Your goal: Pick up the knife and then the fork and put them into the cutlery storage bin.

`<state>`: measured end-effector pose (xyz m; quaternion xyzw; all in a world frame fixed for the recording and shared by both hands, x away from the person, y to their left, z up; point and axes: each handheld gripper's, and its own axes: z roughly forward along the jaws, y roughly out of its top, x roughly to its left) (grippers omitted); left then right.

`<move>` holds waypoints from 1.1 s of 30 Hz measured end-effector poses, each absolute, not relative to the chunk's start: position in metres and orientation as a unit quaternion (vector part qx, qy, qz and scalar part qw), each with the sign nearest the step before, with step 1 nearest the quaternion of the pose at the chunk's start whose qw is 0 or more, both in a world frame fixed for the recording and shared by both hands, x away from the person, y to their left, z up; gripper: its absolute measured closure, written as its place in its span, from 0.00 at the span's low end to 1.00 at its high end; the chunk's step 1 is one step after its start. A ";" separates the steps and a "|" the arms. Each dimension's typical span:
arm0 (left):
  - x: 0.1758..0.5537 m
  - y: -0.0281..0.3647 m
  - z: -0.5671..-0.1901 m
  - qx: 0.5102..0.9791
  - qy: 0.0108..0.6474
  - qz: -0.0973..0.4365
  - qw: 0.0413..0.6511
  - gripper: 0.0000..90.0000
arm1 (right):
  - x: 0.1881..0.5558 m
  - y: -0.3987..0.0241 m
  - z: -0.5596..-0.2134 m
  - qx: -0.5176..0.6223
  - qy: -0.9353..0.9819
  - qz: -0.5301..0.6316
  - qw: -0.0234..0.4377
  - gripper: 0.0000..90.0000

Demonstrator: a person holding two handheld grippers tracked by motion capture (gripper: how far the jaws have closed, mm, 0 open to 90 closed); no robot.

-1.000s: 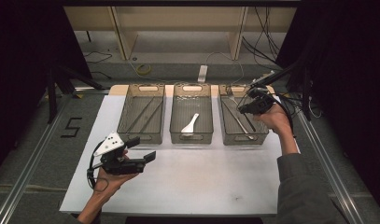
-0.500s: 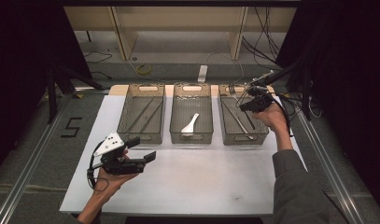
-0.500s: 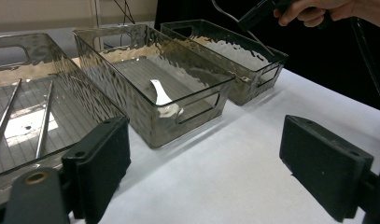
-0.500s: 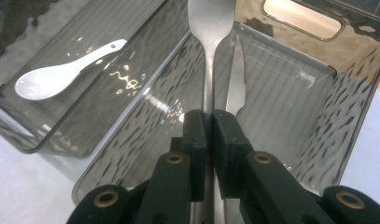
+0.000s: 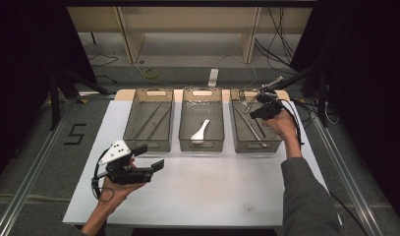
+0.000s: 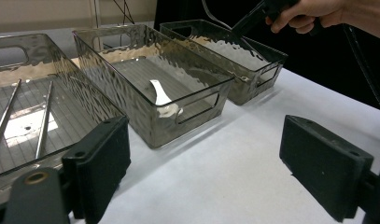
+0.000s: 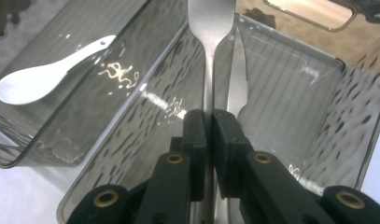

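Three smoky clear bins stand in a row at the back of the white table (image 5: pixel 227 191). The left bin (image 5: pixel 147 146) holds thin metal rods (image 6: pixel 43 121). A white spoon (image 5: pixel 200 131) lies in the middle bin (image 5: pixel 201 146). Over the right bin (image 5: pixel 256 147) my right gripper (image 5: pixel 256 113) is shut on the handle of a metal piece of cutlery (image 7: pixel 207 70); its head is cut off at the top edge of the right gripper view. Beside it, a knife (image 7: pixel 236 74) lies on that bin's floor. My left gripper (image 5: pixel 149 157) hovers open over the table in front of the left bin, holding nothing.
Bare white table spreads in front of the bins. Behind the table stand a wooden shelf frame (image 5: pixel 187 29) and cables on the floor. Dark curtains hang on both sides. A "5" (image 5: pixel 74 133) is marked on the floor at left.
My right gripper has sunk a little toward the right bin with the cutlery still in its jaws. The left gripper has stayed where it was.
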<state>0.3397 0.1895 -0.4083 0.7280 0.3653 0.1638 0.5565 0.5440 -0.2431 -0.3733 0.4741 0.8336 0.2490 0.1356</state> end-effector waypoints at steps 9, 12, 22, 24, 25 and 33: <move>0.340 0.190 -0.408 0.727 0.366 0.164 0.558 0.17 | 0.546 -0.243 -0.383 0.483 0.831 0.241 0.135 0.94; 0.340 0.190 -0.408 0.727 0.366 0.164 0.557 0.17 | 0.546 -0.242 -0.384 0.482 0.833 0.236 0.136 0.94; 0.340 0.190 -0.408 0.727 0.367 0.164 0.557 0.17 | 0.548 -0.250 -0.395 0.495 0.830 0.220 0.135 0.94; 0.340 0.190 -0.408 0.727 0.367 0.164 0.557 0.17 | 0.548 -0.250 -0.396 0.498 0.828 0.217 0.137 0.94; 0.340 0.190 -0.408 0.727 0.367 0.164 0.557 0.17 | 0.549 -0.250 -0.397 0.499 0.828 0.215 0.138 0.94; 0.340 0.190 -0.408 0.726 0.367 0.164 0.557 0.17 | 0.550 -0.250 -0.399 0.505 0.826 0.208 0.139 0.94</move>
